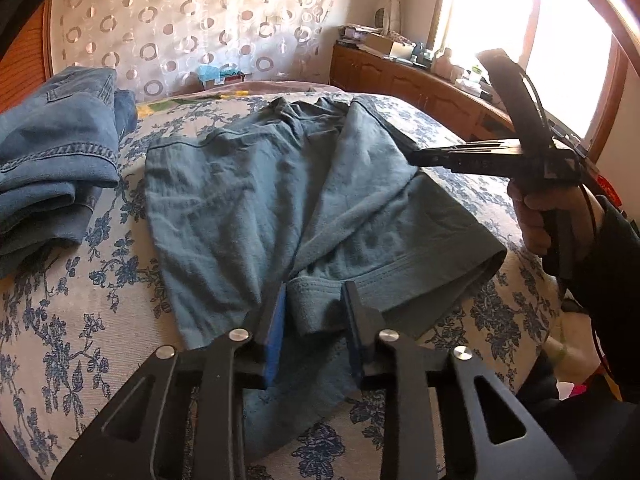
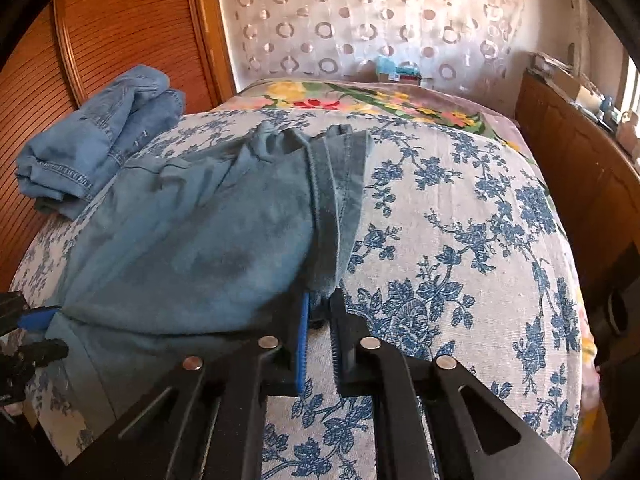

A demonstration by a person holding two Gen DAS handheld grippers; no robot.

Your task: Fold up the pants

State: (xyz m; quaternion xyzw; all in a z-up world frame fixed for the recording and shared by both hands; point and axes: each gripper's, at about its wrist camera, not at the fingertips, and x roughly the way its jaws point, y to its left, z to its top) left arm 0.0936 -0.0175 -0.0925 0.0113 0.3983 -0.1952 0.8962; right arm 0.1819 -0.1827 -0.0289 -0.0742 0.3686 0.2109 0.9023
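Note:
Blue-grey pants (image 1: 280,200) lie partly folded on the floral bed cover (image 1: 80,320). My left gripper (image 1: 316,292) has a thick fold of the hem between its fingers at the near edge. My right gripper (image 2: 320,300) is shut on the pants' edge (image 2: 332,240) on the right side; it also shows in the left wrist view (image 1: 412,156), pinching the cloth. In the right wrist view the pants (image 2: 200,240) drape left toward the left gripper (image 2: 40,332) at the left edge.
A pile of folded blue jeans (image 1: 52,160) lies at the bed's left side, also seen in the right wrist view (image 2: 100,136). A wooden sideboard (image 1: 420,84) with clutter runs along the right under a bright window. A wooden wardrobe (image 2: 100,32) stands at the left.

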